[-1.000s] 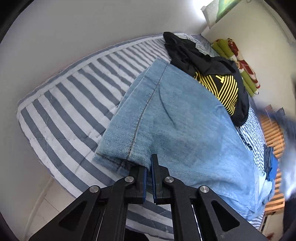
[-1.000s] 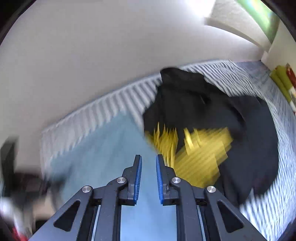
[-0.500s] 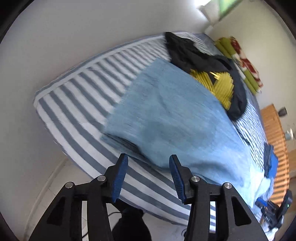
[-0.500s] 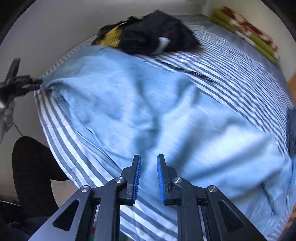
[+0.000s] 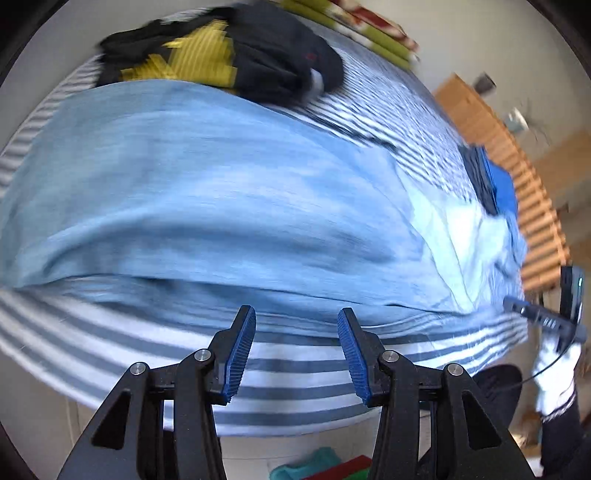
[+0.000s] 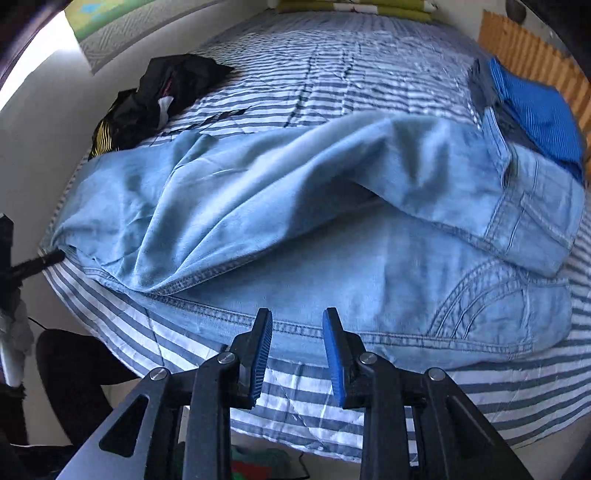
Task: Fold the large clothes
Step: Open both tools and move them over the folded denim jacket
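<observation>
Ahead of both grippers, spread across the bed: one pair of light blue denim jeans (image 6: pixel 332 236), soft and washed-out, with double-stitched seams, a curved pocket seam and a belt loop at the waist end, one leg folded loosely over the other in long rumpled ridges. Beneath: one quilted bedcover (image 6: pixel 332 410) in grey and white stripes, creased near the edge. Right gripper (image 6: pixel 297 350): two black arms with ribbed blue pads, jaws just opened wider, parted with nothing between them, poised just above the jeans' stitched near edge. Left gripper (image 5: pixel 296 354): same build, jaws just opened and standing well apart, empty, poised over the striped cover just short of the jeans (image 5: pixel 221 192); view blurred. Beyond the jeans, far from the left gripper: one crumpled black garment with yellow stripes (image 5: pixel 221 55). Off to the right gripper's far right, touching the waist end: one folded bright blue ribbed cloth (image 6: pixel 539 110). Past that: slatted wooden frame (image 5: pixel 517 177). At the bed's far end: green and red patterned bedding (image 5: pixel 354 33).
</observation>
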